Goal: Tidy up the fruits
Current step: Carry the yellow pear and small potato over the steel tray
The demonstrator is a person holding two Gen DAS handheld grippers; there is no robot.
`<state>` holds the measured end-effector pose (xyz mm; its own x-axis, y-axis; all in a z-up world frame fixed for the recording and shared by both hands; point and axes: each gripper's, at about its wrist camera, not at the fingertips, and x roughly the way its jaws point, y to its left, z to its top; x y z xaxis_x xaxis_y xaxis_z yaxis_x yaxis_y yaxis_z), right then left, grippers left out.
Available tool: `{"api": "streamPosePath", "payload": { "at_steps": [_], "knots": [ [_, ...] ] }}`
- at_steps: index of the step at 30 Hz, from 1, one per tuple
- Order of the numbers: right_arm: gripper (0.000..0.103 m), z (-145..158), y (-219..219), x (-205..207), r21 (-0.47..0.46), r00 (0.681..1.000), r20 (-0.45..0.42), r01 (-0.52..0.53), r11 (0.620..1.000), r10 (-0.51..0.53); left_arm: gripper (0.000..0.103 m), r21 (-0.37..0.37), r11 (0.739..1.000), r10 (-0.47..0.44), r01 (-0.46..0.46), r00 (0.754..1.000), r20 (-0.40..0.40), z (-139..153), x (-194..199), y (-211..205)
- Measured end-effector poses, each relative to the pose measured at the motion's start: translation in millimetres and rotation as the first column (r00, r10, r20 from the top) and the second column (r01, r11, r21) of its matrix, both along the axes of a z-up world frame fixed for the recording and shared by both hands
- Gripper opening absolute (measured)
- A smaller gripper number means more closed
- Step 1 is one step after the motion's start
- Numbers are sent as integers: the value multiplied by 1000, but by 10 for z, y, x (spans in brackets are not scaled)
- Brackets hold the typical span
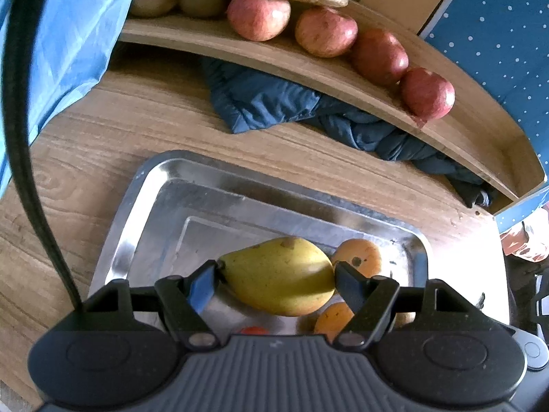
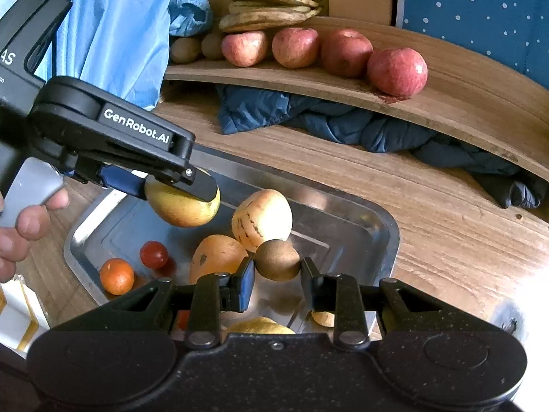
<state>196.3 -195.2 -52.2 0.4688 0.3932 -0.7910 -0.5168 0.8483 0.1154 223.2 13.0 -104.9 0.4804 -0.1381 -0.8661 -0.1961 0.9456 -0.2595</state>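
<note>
My left gripper point(image 1: 278, 274) is shut on a yellow-green pear point(image 1: 281, 278), gripped at both ends over the metal tray point(image 1: 164, 185). The right wrist view shows that same gripper point(image 2: 175, 192) holding the pear point(image 2: 185, 211) above the tray's left part. My right gripper point(image 2: 278, 267) is shut on a brown kiwi point(image 2: 277, 257) over the tray point(image 2: 377, 226). In the tray lie a pale striped fruit point(image 2: 262, 219), an orange-yellow fruit point(image 2: 216, 254), a small red fruit point(image 2: 154, 254) and an orange point(image 2: 116, 276). Behind, the wooden shelf point(image 2: 463, 103) carries several apples point(image 2: 398, 70), bananas point(image 2: 274, 0) and kiwis point(image 2: 185, 49).
A dark blue cloth point(image 2: 326, 120) is bunched under the shelf on the wooden table point(image 2: 446, 240). A light blue plastic bag point(image 2: 120, 34) hangs at the left. A person's hand point(image 2: 20, 226) holds the left gripper's handle. A dotted blue surface point(image 2: 480, 0) stands behind the shelf.
</note>
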Motion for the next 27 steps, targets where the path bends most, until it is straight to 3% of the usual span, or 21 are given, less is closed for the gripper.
{"api": "streamPosePath", "payload": {
  "at_steps": [27],
  "knots": [
    [31,-29,54,-20,-11,1000,-21,-8,1000,8,78,5,1000,4,-4,999,-39,-100,-32,38]
  ]
}}
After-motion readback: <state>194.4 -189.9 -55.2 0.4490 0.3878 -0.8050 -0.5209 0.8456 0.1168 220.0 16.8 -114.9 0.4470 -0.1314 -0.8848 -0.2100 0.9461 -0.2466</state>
